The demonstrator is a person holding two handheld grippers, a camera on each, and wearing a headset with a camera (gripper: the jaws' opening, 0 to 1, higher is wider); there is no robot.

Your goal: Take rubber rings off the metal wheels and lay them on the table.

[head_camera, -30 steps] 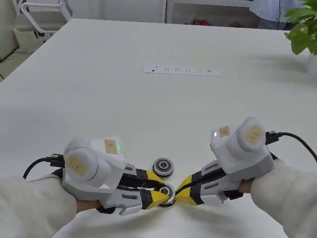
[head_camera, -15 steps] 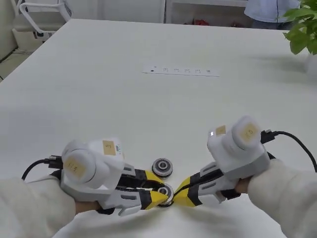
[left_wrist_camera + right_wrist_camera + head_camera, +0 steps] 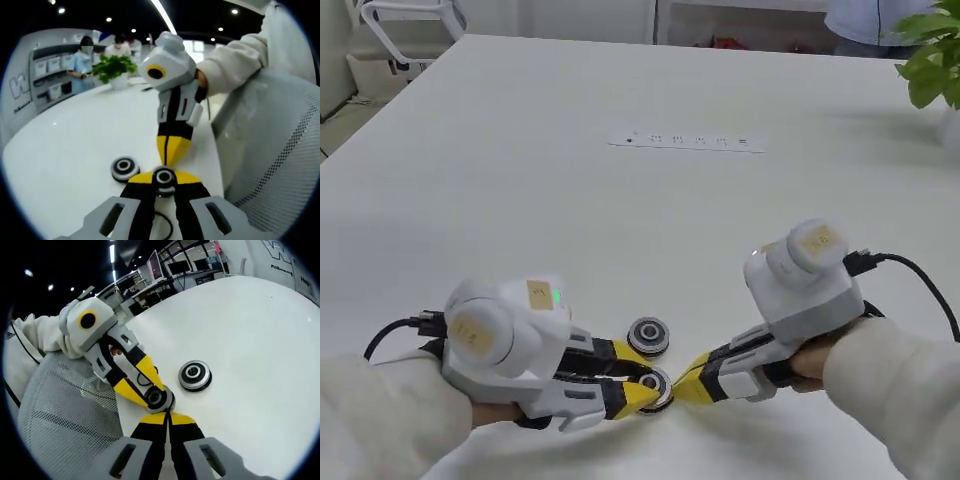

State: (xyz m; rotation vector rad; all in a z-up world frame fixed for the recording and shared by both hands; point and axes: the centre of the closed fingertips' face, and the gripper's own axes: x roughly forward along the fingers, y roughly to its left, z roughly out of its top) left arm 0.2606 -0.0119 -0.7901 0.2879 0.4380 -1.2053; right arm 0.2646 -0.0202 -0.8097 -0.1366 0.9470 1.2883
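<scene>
Rear lifted since a second ago, the right gripper (image 3: pixel 682 386) presses its jaws together against the rim of the wheel (image 3: pixel 658 386), likely to start the peel. The left gripper (image 3: pixel 642 392) pinches that wheel steady, between both tips.

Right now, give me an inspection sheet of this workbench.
Surface: white table with an inset socket strip.
Job's things: held wheel between the left jaws; free wheel lying on the table just beyond it.
Clutter: nothing seen.
Grippers: left hand-held gripper shut on the held wheel; right hand-held gripper shut, tips against that wheel's rim.
Cables: black cable trailing behind each gripper.
Surroundings: plant at the far right, chair at the far left.
</scene>
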